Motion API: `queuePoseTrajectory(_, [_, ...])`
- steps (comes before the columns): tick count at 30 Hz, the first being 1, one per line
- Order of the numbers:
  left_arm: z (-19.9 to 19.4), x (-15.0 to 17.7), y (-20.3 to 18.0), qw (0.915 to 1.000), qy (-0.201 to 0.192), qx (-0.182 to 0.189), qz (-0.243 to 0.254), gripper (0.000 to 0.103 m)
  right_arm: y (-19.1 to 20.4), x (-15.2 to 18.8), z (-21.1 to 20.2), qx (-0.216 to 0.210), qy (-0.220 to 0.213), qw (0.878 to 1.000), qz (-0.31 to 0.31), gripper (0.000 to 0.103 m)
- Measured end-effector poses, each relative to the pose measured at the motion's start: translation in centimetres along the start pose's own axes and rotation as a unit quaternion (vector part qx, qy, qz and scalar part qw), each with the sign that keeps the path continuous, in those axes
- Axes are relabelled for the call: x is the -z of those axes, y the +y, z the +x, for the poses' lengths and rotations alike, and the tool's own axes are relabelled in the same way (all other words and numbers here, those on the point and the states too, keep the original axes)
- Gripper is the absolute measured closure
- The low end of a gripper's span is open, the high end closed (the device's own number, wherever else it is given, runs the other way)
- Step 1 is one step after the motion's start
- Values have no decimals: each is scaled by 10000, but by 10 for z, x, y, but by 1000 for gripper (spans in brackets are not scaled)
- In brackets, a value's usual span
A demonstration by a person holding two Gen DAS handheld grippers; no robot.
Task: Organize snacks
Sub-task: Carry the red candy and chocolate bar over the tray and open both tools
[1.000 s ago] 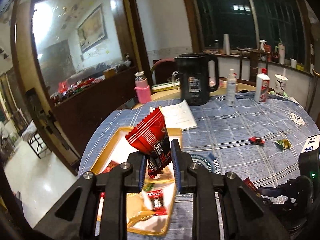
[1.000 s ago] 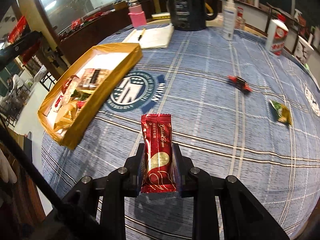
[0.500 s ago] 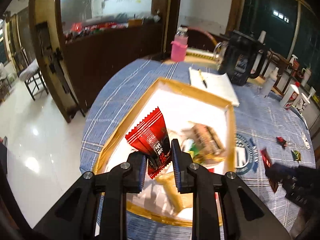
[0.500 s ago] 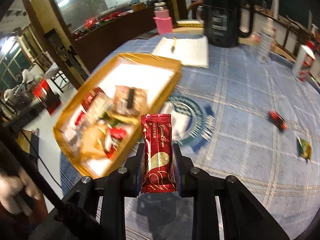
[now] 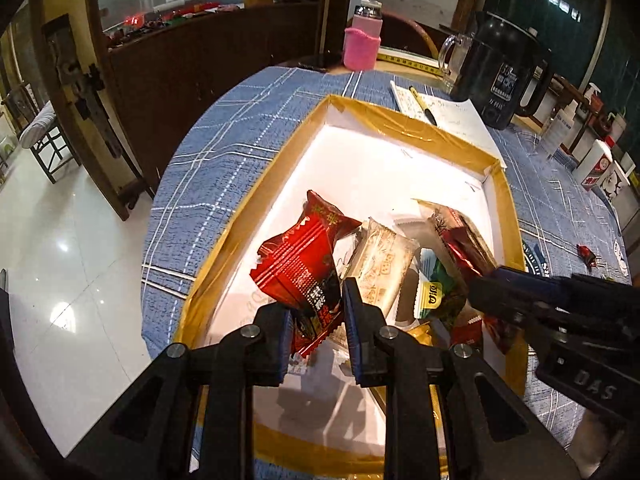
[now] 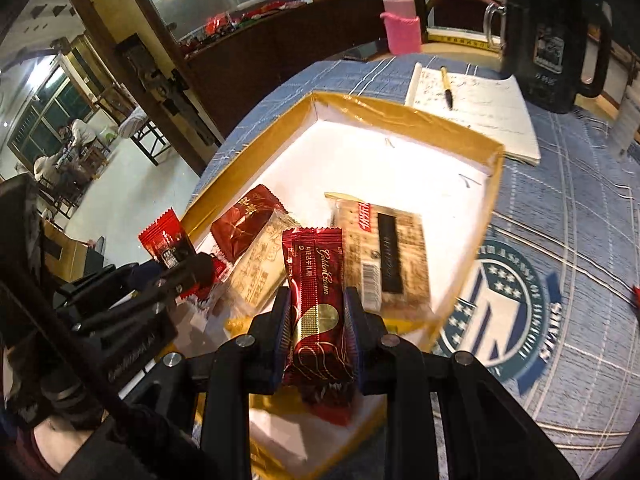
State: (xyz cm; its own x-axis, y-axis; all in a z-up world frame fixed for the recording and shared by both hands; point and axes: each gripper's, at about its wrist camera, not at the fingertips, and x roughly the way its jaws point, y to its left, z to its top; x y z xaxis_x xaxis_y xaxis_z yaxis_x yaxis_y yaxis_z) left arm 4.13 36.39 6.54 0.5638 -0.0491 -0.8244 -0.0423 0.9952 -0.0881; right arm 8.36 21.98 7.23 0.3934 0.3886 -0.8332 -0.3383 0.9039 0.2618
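Both grippers have swung in over the gold-rimmed tray [image 5: 404,122], the left gripper [image 5: 314,312] clenching a red snack packet [image 5: 304,258], the right gripper [image 6: 318,312] gripping a dark-red wafer bar [image 6: 318,292], drop-off apparently next.

The left claw [image 5: 314,322] is a matte black plastic frame with two flat arms that widen toward the camera, each pierced by a triangular cut-out. Round silver screws sit at the arm joints, two on each side. Its fingers [image 5: 352,320] are narrow upright plates faced with dark blue ribbed pads. The right claw [image 6: 318,330] is built the same way: black arms, four silver screw heads, blue-edged pads. Seen from the left wrist view, the right claw's black housing carries raised lettering reading "DAS". In the right wrist view a thin black cable runs along the lower left, beside a patch of bare skin.
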Motion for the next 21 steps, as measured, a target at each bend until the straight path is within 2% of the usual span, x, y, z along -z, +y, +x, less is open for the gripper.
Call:
queuePoseTrajectory(10, [0, -1, 7, 9999, 81, 128, -74, 77, 1, -33, 26, 242, -48, 9997, 94, 78])
queuePoseTrajectory(11, [-3, -1, 7, 9998, 84, 144, -70, 76, 1, -36, 30, 253, -52, 9996, 95, 78])
queuePoseTrajectory(15, [-11, 2, 6, 9998, 90, 167, -32, 56, 4, -45, 34, 306, -94, 9995, 46, 75])
queuePoseTrajectory(21, [-27, 0, -2, 10000, 26, -5, -3, 43, 7, -45, 4, 252, -407, 9989, -12, 69])
